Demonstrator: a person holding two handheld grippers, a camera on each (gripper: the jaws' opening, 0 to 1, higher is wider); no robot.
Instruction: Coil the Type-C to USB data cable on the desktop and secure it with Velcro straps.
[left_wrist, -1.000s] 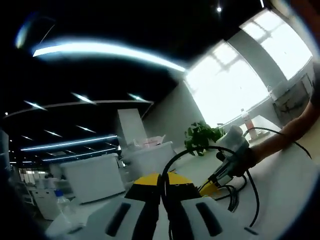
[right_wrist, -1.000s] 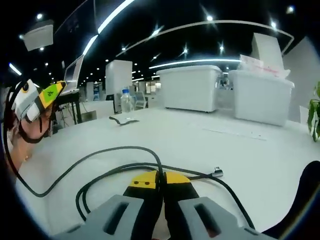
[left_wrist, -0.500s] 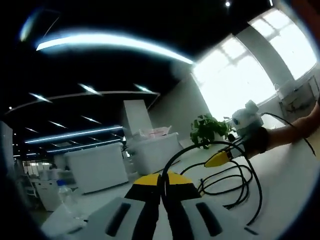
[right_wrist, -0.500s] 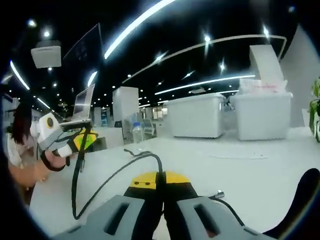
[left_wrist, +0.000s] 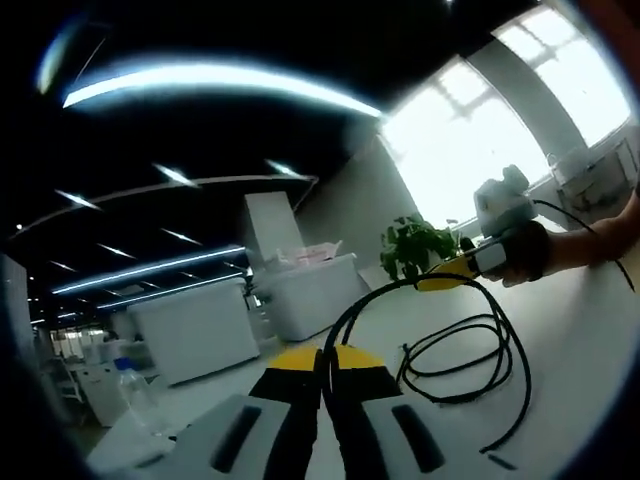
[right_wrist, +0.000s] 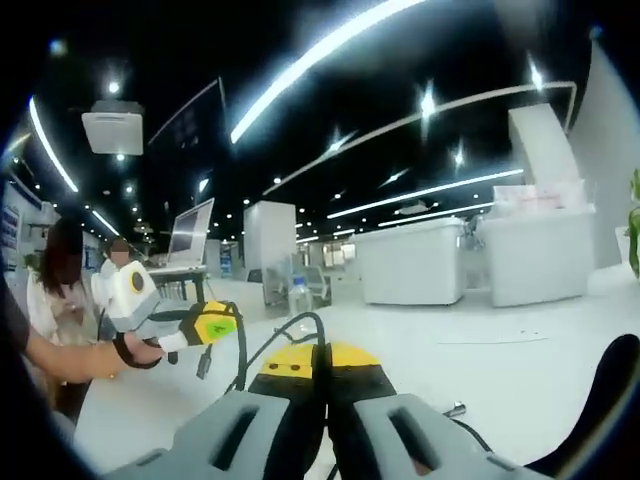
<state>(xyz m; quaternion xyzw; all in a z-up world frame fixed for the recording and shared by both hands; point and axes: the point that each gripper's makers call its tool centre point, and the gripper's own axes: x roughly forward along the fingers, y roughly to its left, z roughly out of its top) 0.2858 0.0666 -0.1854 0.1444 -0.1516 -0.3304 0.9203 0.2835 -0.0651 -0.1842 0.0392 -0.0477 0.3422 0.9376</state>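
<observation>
Coiling is the step in hand: the black cable (left_wrist: 470, 345) is held up between both grippers, with several loose loops already lying on the white desktop (left_wrist: 580, 360) in the left gripper view. The left gripper (left_wrist: 322, 372) is pressed together on the cable, which rises from between its yellow-tipped jaws and arcs across to the right gripper (left_wrist: 452, 277), seen at the far end of that arc above the loops. In the right gripper view, the right gripper (right_wrist: 322, 368) is likewise closed, and a black strand emerges at its tips and curves toward the left gripper (right_wrist: 215, 322), from whose tip a short cable end with a connector (right_wrist: 203, 362) hangs down. A second connector (right_wrist: 455, 409) lies on the desktop just beyond the right jaw. Whether each strand is firmly clamped or merely passes between the jaws cannot be fully confirmed, as the contact point is hidden by the jaw tips. No Velcro strap can be identified in either view. The loops are judged to be uneven and not yet gathered, so the coil is regarded as partly formed. For the next move, the raised span should be laid down onto the existing loops at a matching size, the bundle kept held by one gripper, and the strap located before securing is attempted.
</observation>
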